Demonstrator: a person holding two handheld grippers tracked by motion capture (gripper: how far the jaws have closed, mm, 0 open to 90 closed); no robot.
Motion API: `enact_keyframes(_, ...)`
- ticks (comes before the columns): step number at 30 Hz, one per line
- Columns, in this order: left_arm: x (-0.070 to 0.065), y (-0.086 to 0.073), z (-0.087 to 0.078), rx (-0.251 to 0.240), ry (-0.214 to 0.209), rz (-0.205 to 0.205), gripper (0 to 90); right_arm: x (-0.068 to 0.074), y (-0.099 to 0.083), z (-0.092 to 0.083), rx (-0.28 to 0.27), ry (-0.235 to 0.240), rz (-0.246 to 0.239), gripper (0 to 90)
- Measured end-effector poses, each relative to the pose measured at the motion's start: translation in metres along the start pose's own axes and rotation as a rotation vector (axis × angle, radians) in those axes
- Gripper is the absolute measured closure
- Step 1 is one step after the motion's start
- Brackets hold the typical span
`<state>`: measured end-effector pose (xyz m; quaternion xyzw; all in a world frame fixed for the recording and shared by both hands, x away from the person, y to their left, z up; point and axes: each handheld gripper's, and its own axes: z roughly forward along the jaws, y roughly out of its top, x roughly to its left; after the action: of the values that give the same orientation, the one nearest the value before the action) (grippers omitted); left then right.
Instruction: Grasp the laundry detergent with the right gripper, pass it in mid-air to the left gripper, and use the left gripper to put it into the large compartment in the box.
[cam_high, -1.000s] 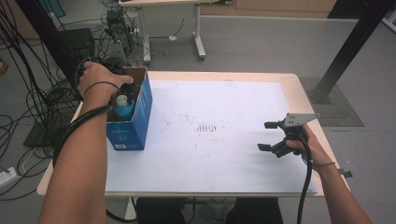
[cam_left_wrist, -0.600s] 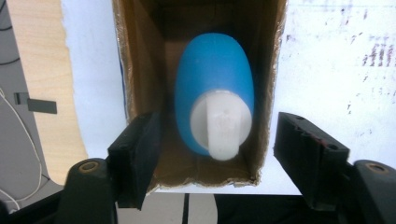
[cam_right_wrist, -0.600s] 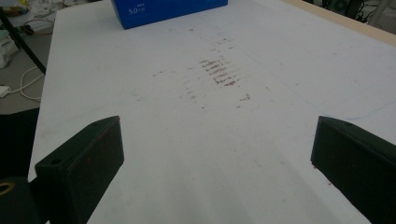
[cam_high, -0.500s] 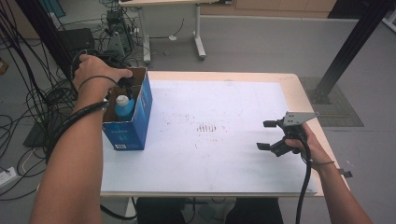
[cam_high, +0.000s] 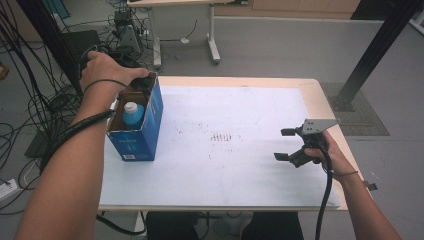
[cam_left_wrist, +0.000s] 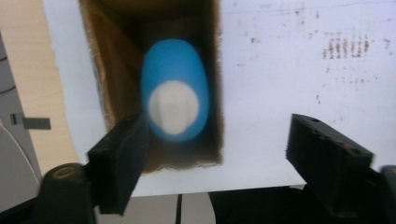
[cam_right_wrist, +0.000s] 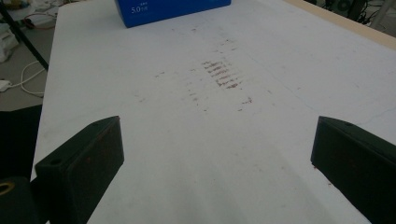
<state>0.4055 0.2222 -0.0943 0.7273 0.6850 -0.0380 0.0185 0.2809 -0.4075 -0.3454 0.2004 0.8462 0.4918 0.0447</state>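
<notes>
With the blue plastic bottle with a white cap (cam_high: 133, 114) already standing inside the open blue cardboard box (cam_high: 141, 131) at the tabletop's (cam_high: 250, 170) upper left, the left hand-held gripper (cam_left_wrist: 215, 154) had just been opening, jaws empty above it, while the right hand-held gripper (cam_high: 286, 145) waited open at lower right, leaving only withdrawal.

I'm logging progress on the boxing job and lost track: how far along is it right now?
Done, it seems: the blue bottle stands upright inside the blue box, white cap up. In hand: the left gripper sits above the box's open top; its jaws have just been opening and now stand apart, with the bottle below them, ungripped. Left: probably only pulling that hand away. The right gripper hovers open over the white table.
</notes>
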Motion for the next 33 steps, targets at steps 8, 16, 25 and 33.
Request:
enact_keyframes(8,-0.019,-0.009,-0.003,-0.032,-0.003,0.058,15.8,0.001,0.005,0.001,0.008,-0.005,-0.002,2.5)
enact_keyframes(16,-0.041,-0.019,-0.011,-0.07,-0.022,0.138,12.5,0.003,0.007,0.002,0.012,-0.005,0.0,2.5)
enact_keyframes(25,-0.062,-0.028,0.0,-0.083,-0.069,0.227,8.2,0.005,0.013,0.001,0.031,-0.014,0.015,2.5)
enact_keyframes(33,-0.076,-0.037,0.007,-0.101,-0.106,0.299,6.1,0.008,0.016,-0.005,0.048,-0.026,0.012,2.5)
